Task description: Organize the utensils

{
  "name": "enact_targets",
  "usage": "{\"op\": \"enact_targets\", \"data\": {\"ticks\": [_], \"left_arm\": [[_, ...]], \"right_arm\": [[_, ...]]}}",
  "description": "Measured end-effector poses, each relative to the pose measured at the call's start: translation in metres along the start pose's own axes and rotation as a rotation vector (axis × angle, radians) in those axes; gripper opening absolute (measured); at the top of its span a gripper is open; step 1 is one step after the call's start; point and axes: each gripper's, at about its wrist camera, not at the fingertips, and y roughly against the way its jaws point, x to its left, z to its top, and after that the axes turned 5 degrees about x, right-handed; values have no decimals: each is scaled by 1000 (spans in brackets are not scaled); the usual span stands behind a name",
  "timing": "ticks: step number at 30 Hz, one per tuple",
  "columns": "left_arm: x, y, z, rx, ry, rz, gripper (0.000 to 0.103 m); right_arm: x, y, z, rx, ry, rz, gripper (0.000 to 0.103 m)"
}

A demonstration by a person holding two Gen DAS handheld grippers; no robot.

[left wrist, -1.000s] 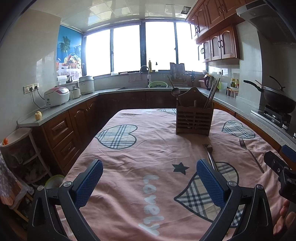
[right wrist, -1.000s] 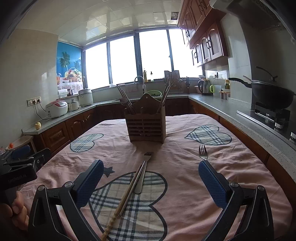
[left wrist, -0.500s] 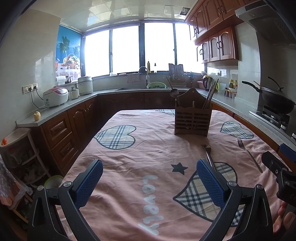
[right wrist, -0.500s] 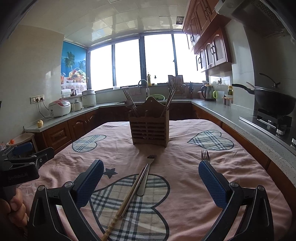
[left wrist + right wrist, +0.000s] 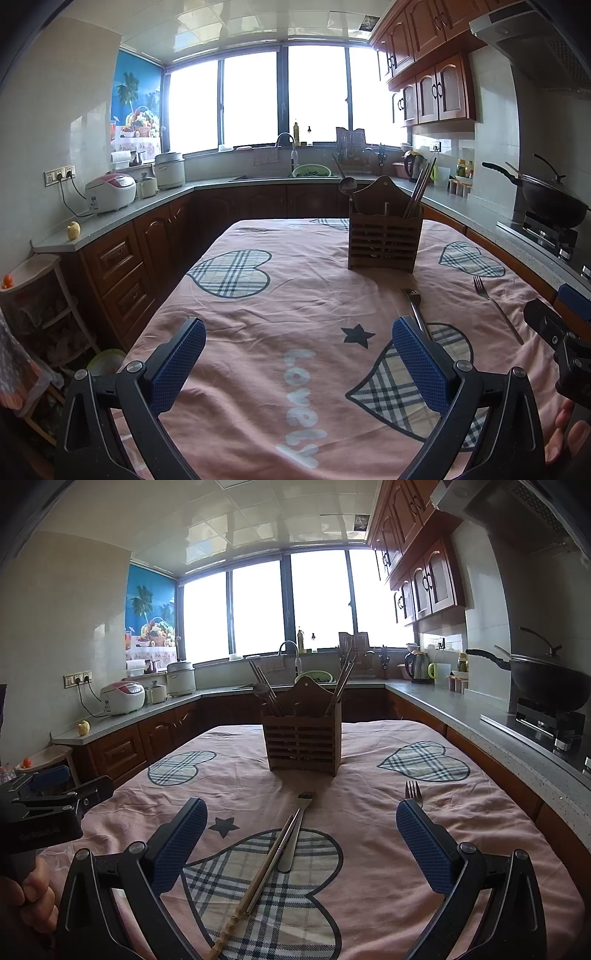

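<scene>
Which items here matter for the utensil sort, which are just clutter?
Job:
wooden utensil holder
centre fork
chopsticks
right-side fork
left gripper, right gripper, both open and empty

Clutter:
rice cooker
kettle
wok

Bare cloth (image 5: pixel 369 867) flanks the chopsticks (image 5: pixel 258 871); only the holder (image 5: pixel 302 740) stands beyond.
</scene>
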Motion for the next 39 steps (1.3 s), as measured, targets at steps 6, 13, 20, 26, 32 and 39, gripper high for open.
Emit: {"op": "enact_targets", "data": {"ticks": [6, 13, 20, 26, 32, 39], "left_arm": [[0, -1, 0, 1, -4, 0, 102], [1, 0, 1, 2, 0, 0, 102], [-2, 3, 0, -6, -5, 5, 102], [-2, 4, 0, -11, -7, 6, 102], [-3, 4, 0, -11, -8, 5, 102], [-5, 5, 2, -15, -9, 2, 102]], "right_arm": [[0, 4, 3, -22, -2, 5, 103], [0, 6, 6, -32, -1, 10, 103], [-1, 6, 6, -36, 2, 12, 103], [-2, 5, 5, -27, -1, 11, 103], [-3, 5, 5, -28, -1, 11, 103], [-3, 5, 5, -29, -3, 12, 103]]}}
